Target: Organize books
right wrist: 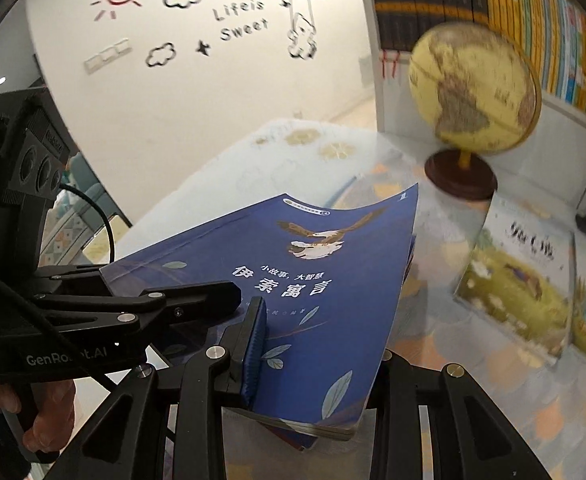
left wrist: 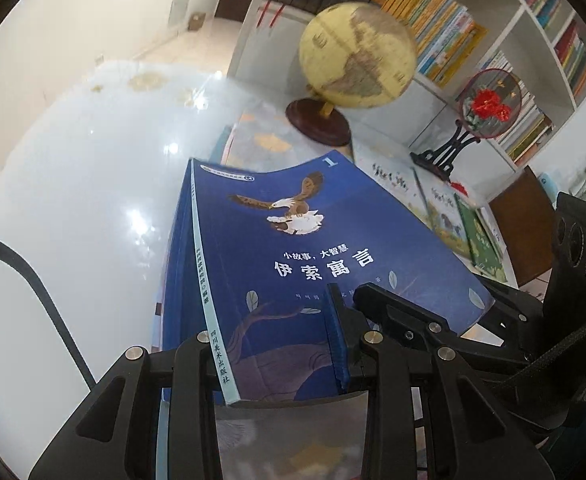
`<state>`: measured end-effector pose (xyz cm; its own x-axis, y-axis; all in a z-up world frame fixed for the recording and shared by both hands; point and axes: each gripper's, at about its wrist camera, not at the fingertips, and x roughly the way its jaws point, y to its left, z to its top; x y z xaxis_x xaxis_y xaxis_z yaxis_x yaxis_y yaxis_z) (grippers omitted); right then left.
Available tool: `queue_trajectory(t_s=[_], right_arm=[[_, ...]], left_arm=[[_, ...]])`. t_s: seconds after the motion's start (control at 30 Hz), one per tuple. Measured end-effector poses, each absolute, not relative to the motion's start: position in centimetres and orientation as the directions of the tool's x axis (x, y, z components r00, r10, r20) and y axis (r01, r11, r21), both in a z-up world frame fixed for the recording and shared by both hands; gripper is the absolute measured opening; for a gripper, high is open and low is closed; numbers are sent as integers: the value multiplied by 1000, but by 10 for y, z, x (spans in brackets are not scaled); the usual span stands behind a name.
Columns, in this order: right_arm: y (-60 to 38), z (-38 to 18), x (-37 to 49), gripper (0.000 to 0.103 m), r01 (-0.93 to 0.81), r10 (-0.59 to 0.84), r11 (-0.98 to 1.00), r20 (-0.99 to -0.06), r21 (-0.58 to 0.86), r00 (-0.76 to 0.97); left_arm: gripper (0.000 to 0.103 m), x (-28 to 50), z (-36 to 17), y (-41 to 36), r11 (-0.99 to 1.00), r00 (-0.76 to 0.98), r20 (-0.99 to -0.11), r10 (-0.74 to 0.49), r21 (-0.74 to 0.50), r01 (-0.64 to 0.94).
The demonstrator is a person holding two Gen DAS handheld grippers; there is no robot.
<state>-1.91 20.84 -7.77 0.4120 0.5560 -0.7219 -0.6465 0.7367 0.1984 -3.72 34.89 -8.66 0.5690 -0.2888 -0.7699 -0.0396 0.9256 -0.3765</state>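
A blue paperback with an eagle on its cover (left wrist: 313,248) is held above the table, with other blue books stacked under it. My left gripper (left wrist: 269,356) is shut on its near edge by the spine; one blue-padded finger (left wrist: 339,344) lies on the cover. My right gripper (right wrist: 313,364) is shut on the same stack (right wrist: 313,280) from the opposite side, its padded finger (right wrist: 253,348) on the cover. Each gripper shows in the other's view, the right one (left wrist: 413,320) and the left one (right wrist: 141,304).
A yellow globe on a dark base (left wrist: 353,60) stands behind the book. Picture books (right wrist: 517,272) lie flat at the right. A round red-flower ornament on a black stand (left wrist: 489,104) is by the white bookshelf (left wrist: 513,20) full of books. A glossy white table (left wrist: 73,160) lies below.
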Motion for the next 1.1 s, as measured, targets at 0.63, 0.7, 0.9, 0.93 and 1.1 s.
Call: queue_trajectory(t_s=[0.63, 0.7, 0.9, 0.93, 1.1], right_arm=[[225, -122, -13, 37, -482, 481, 826, -809, 290, 338], [226, -131, -13, 37, -476, 469, 829, -828, 293, 307], [227, -137, -24, 50, -522, 452, 810, -852, 268, 265], [226, -137, -27, 51, -532, 445, 807, -857, 258, 260], [202, -139, -43, 52, -553, 429, 799, -868, 236, 249]], left_arm=[[29, -52, -132, 398, 874, 516, -808, -284, -440, -208], [29, -62, -132, 408, 858, 528, -804, -274, -452, -243], [29, -100, -132, 425, 821, 548, -808, -217, -454, -346], [29, -107, -133, 425, 817, 547, -810, -211, -454, -356], [29, -140, -133, 408, 817, 530, -830, -175, -422, -391]])
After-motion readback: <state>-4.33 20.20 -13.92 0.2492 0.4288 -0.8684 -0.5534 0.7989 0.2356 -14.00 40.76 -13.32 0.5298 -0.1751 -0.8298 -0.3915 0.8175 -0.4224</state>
